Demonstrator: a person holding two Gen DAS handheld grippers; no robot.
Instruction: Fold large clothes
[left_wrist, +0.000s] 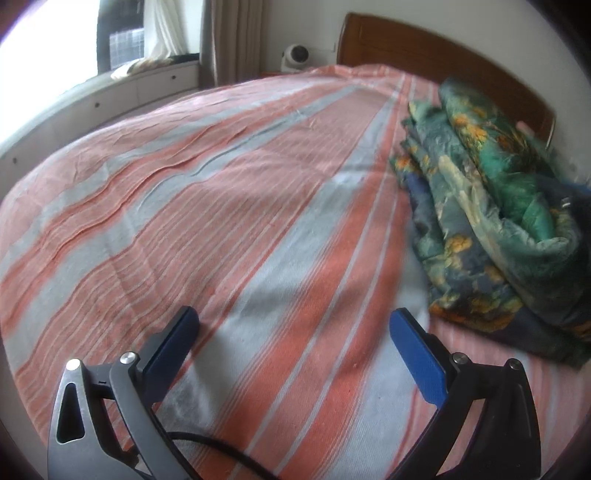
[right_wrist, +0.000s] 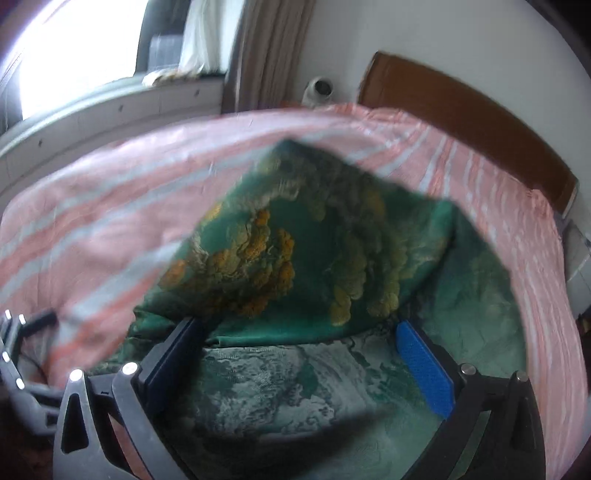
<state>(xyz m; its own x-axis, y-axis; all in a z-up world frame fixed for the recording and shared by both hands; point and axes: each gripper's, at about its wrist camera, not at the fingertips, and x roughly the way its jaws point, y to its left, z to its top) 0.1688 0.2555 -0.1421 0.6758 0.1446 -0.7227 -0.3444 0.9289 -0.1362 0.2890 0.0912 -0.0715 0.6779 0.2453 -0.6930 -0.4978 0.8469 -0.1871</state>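
Green cloth (left_wrist: 491, 221) with orange and yellow flower print lies bunched in a loose, partly folded heap on the right side of the bed, toward the wooden headboard (left_wrist: 443, 59). Its far right part runs out of the left wrist view, where something dark sits against it that is too blurred to tell. From the right wrist, the same cloth (right_wrist: 295, 258) fills the middle of the view, one fold raised and smeared by motion, so its edges are hard to trace and its lower part is cut off by the frame.

The right gripper (right_wrist: 295, 332) sits right at the cloth with its jaws spread wide; fabric lies between the blue pads (right_wrist: 424, 365), but nothing is pinched. The left gripper (left_wrist: 295, 325) hangs over bare bedding to the left of the heap, its jaws also wide apart and empty.

Under everything is a pink and grey striped bedsheet (left_wrist: 221, 184), wrinkled on the left. Beyond the bed are a bright window (left_wrist: 44, 48), a curtain (left_wrist: 225, 40) and a small white round device (left_wrist: 295, 55) whose kind is unclear.
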